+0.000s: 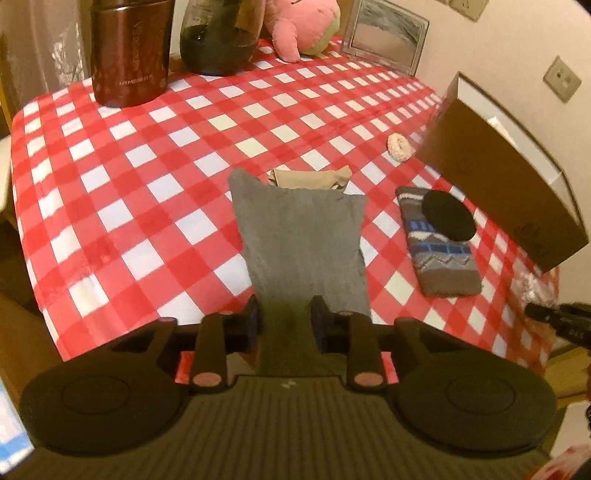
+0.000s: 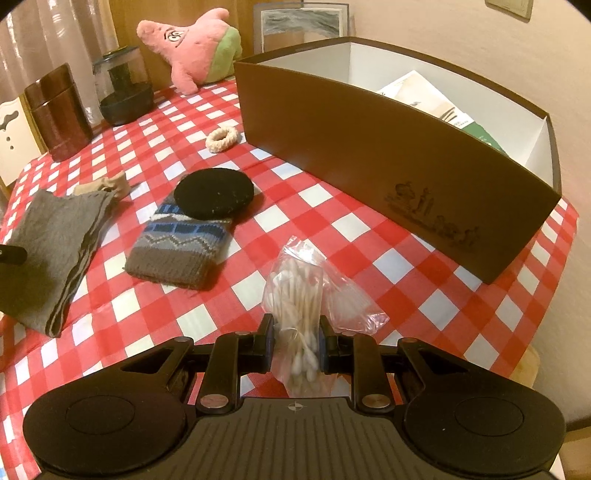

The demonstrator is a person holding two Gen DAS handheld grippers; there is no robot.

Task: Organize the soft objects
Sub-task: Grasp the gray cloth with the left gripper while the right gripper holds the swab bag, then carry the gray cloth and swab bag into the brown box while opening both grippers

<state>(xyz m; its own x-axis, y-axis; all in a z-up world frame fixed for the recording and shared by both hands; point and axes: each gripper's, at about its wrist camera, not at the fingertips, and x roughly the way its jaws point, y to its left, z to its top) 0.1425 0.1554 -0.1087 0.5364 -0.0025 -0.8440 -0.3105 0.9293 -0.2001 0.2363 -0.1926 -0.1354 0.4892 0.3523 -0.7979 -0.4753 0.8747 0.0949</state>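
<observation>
My left gripper (image 1: 284,317) is shut on the near end of a folded grey cloth (image 1: 301,240), which lies out over the checked tablecloth; it also shows in the right wrist view (image 2: 55,236). My right gripper (image 2: 295,339) is shut on a clear bag of cotton swabs (image 2: 295,291), held just above the table. A patterned knit sock (image 2: 181,243) with a round black pad (image 2: 214,192) on it lies between the two. A beige cloth (image 1: 310,179) sits behind the grey one. A fuzzy cream scrunchie (image 2: 221,137) lies near the brown box (image 2: 388,162).
The open brown box holds papers (image 2: 436,103) at the right. A pink plush (image 2: 192,48), a picture frame (image 2: 301,22), a dark glass jar (image 1: 218,40) and a brown canister (image 1: 129,55) stand at the back. The table edge (image 1: 44,295) is close on the left.
</observation>
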